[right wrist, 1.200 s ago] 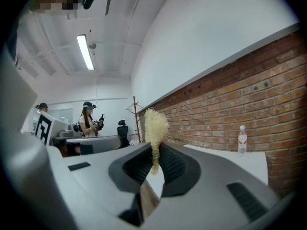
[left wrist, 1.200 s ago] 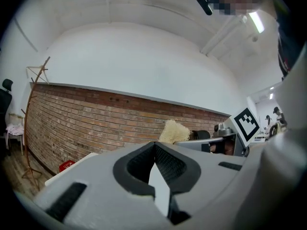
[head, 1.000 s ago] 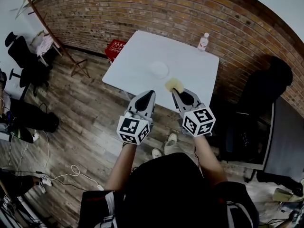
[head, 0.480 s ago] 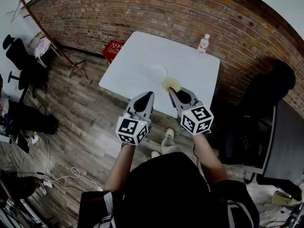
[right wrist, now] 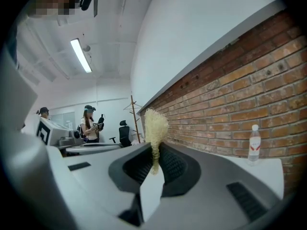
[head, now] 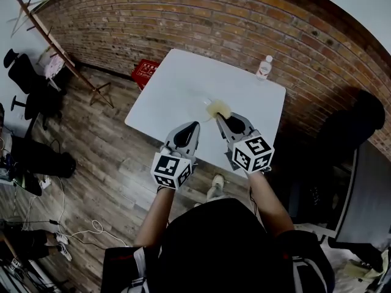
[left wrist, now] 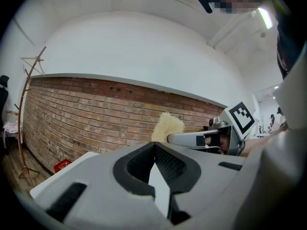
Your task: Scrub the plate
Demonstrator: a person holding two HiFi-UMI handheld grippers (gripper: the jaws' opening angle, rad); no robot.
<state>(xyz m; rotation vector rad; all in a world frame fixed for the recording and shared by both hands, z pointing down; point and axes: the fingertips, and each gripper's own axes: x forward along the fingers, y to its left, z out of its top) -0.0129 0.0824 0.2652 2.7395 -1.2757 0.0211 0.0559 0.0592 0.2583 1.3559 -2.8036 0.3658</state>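
Observation:
A pale white plate (head: 202, 104) lies near the middle of the white table (head: 171, 96) and is hard to make out against it. My right gripper (head: 223, 119) is shut on a yellow fluffy sponge (head: 219, 109), which hangs over the plate's near right edge. In the right gripper view the sponge (right wrist: 154, 127) sticks up from between the closed jaws of that gripper (right wrist: 154, 153). My left gripper (head: 194, 126) is shut and holds nothing. It is level with the right one, over the table's near edge. The left gripper view shows its jaws (left wrist: 154, 146) closed, with the sponge (left wrist: 168, 127) beyond.
A plastic water bottle (head: 264, 67) stands at the table's far right corner by the brick wall. A red crate (head: 145, 71) sits on the floor left of the table, with a coat rack (head: 58, 44) and office chairs (head: 27, 78) beyond. A person (right wrist: 89, 123) stands in the background.
Both grippers have come closer to the table. The sponge went from the table's near edge up to the plate and now covers part of it. The left gripper stayed shut.

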